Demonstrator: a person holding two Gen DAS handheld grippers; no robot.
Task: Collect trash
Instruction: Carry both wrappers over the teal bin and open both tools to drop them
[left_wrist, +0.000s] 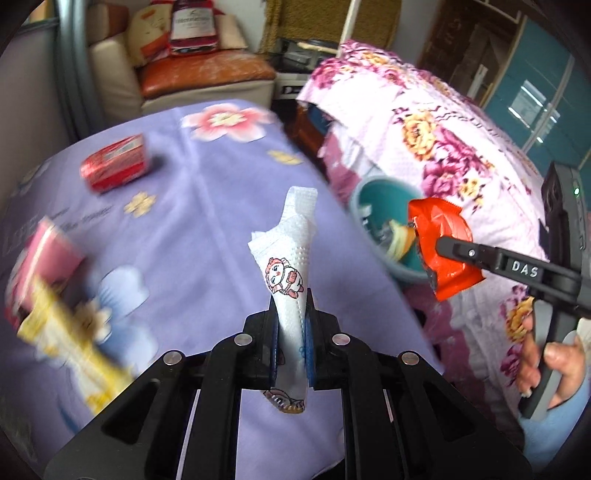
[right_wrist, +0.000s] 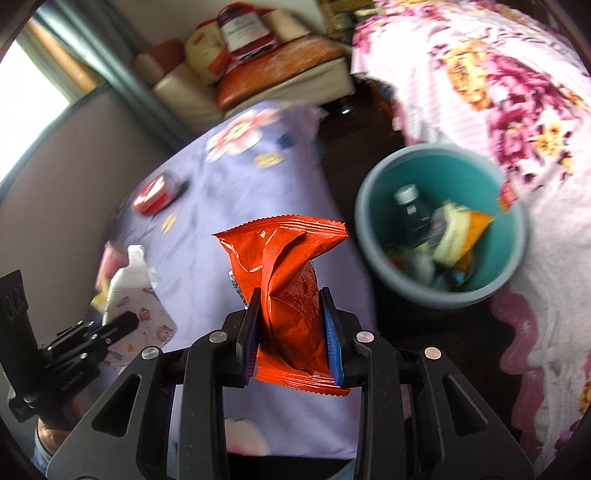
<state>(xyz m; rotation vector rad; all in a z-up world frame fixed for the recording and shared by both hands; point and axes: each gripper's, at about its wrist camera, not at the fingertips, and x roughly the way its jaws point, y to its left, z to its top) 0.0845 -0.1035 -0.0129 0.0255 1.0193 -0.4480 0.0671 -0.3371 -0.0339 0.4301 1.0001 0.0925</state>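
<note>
both loaded for one trip: left gripper (left_wrist: 291, 325) fingers clamped the white cartoon wrapper (left_wrist: 286, 258), right gripper (right_wrist: 290, 325) fingers pinched the red snack bag (right_wrist: 288, 280), both above the worktop (left_wrist: 207, 206), near the teal bin (right_wrist: 439, 221) alongside.

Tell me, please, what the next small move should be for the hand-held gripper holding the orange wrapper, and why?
Probably carry the right hand-held gripper sideways until the orange wrapper hangs over the teal bin, then open. The wrapper is clamped between its pads, and the bin sits just beside the table edge, already holding other trash.
</note>
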